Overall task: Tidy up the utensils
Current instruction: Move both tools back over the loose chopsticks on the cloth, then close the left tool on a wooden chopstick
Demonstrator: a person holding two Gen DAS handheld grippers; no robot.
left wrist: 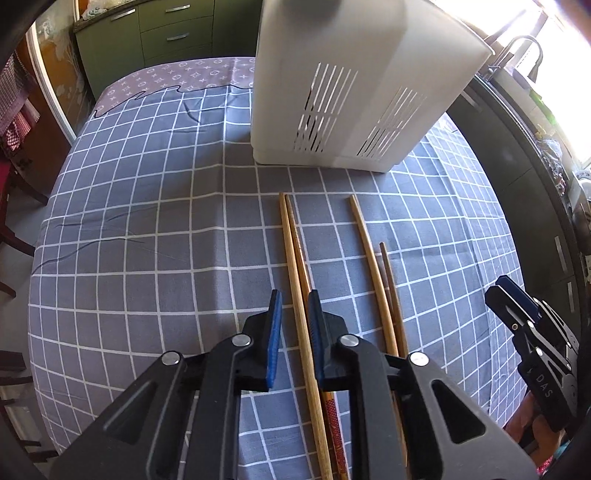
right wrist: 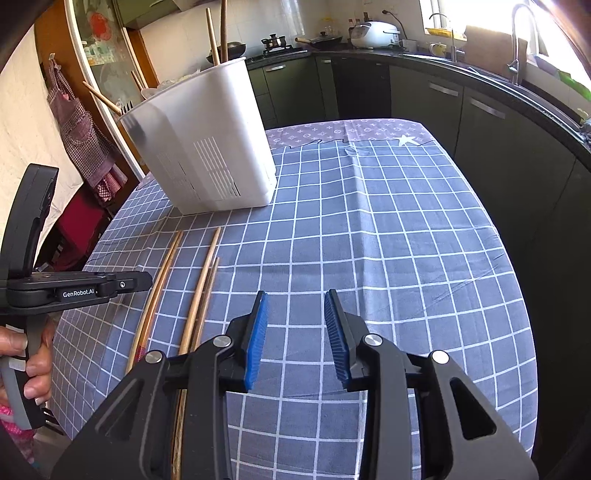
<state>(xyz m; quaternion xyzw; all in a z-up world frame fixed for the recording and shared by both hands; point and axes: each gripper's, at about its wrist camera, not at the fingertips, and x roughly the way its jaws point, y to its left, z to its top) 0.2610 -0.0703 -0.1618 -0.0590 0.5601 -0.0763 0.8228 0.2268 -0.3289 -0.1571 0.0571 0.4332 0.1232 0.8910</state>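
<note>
A: Fingers first: how are they sitting?

B: The left gripper point(left wrist: 295, 306) is straddling the left pair of chopsticks point(left wrist: 295, 266), its fingers point(left wrist: 275, 332) narrowed round them but with a gap showing, so I'm judging nothing is gripped yet. The right gripper point(right wrist: 295, 314) is hanging partly open over bare cloth, holding nothing, with the right pair point(right wrist: 201, 295) lying just beside its left finger.

A: And progress?

B: Some utensils are already standing in the white holder point(right wrist: 207, 140): chopsticks point(right wrist: 212, 35) and what looks like a fork are poking above its rim. Four chopsticks are lying on the desk point(right wrist: 369, 229) in two pairs, just in front of the holder, not touching it. Those are what's left, I'd say.

A: Room to move?

B: Plenty is lying open to the right of the chopsticks and to the left of them. The two grippers are working close together, so they're risking a bump. In the right wrist view the desk edge is running near the left pair, and the holder is standing tall, so anything going in is needing a lift over its rim.
</note>
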